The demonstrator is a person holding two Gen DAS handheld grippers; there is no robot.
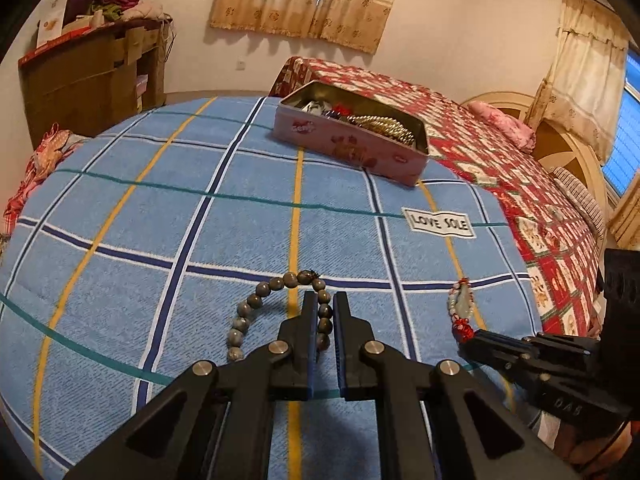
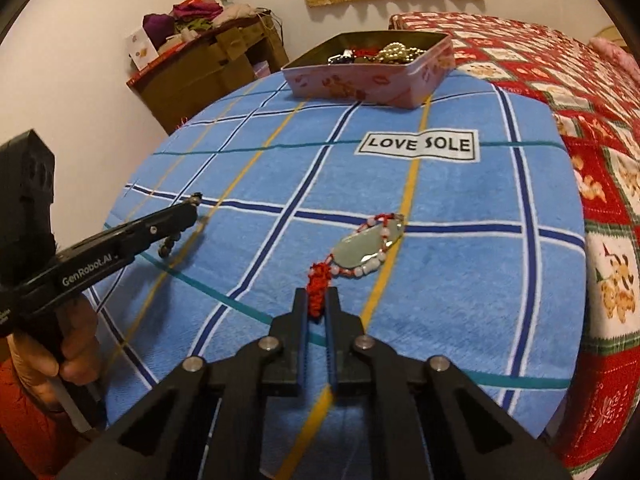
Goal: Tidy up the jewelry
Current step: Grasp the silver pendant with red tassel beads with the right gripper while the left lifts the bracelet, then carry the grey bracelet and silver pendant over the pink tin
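Observation:
A grey bead bracelet lies on the blue checked blanket. My left gripper is shut on the bracelet's right side, beads between its fingers. A pale jade pendant with white beads and a red tassel lies on the blanket; it also shows in the left wrist view. My right gripper is shut on the red tassel. A pink tin box with gold beads and other jewelry inside stands open at the far side, also in the right wrist view.
A red patterned quilt covers the bed to the right of the blanket. A brown cabinet piled with clothes stands by the far wall. A "LOVE SOLE" label is on the blanket.

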